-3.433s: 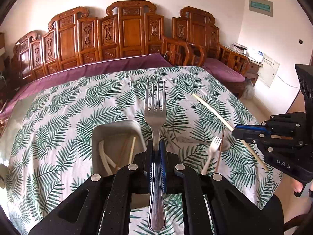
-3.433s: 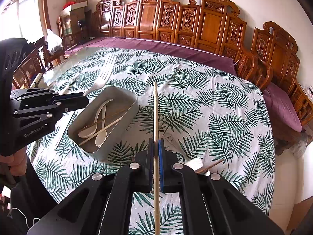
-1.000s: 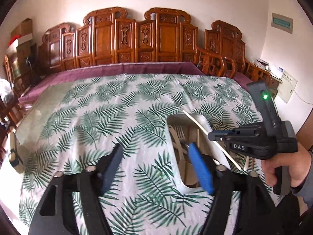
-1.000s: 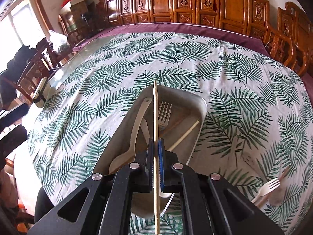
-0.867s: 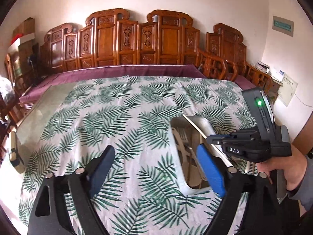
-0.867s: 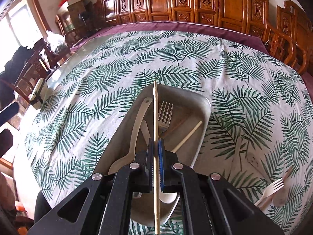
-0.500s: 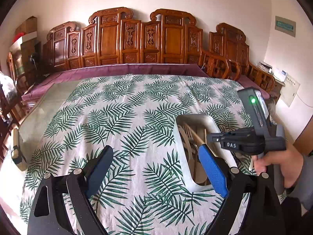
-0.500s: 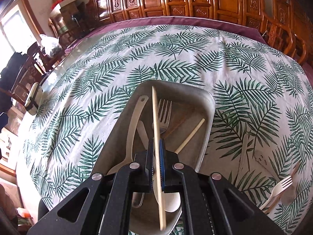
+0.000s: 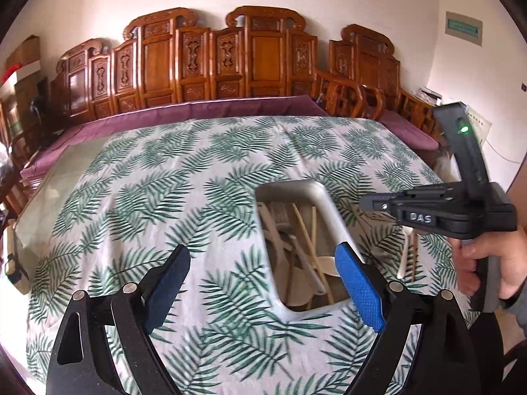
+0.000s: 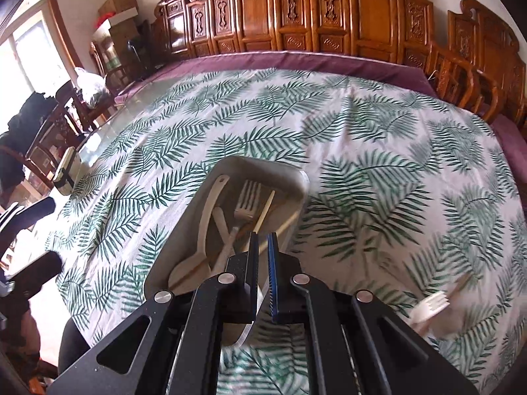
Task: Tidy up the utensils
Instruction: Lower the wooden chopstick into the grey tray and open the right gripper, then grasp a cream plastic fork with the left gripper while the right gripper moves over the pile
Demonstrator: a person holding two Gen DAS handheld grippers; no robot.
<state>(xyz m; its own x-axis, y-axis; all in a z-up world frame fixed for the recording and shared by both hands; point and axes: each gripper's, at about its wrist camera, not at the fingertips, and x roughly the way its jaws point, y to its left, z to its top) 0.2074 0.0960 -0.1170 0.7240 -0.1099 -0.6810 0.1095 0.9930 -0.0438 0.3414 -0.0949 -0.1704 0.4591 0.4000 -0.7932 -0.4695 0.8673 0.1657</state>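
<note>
A grey tray sits on the leaf-print tablecloth and holds a metal fork, a white spoon, and chopsticks. A light chopstick lies in the tray just beyond my right gripper, whose jaws are slightly parted and empty above the tray's near end. That gripper also shows in the left wrist view. My left gripper is wide open and empty, left of the tray. A white plastic fork and a brown chopstick lie on the cloth at right.
Carved wooden chairs line the far side of the table. A small box sits at the table's left edge. The tablecloth covers the table.
My right gripper has opened slightly and let go of the chopstick, which now lies in the tray. Earlier my left gripper released the metal fork into the tray and drew back left.
</note>
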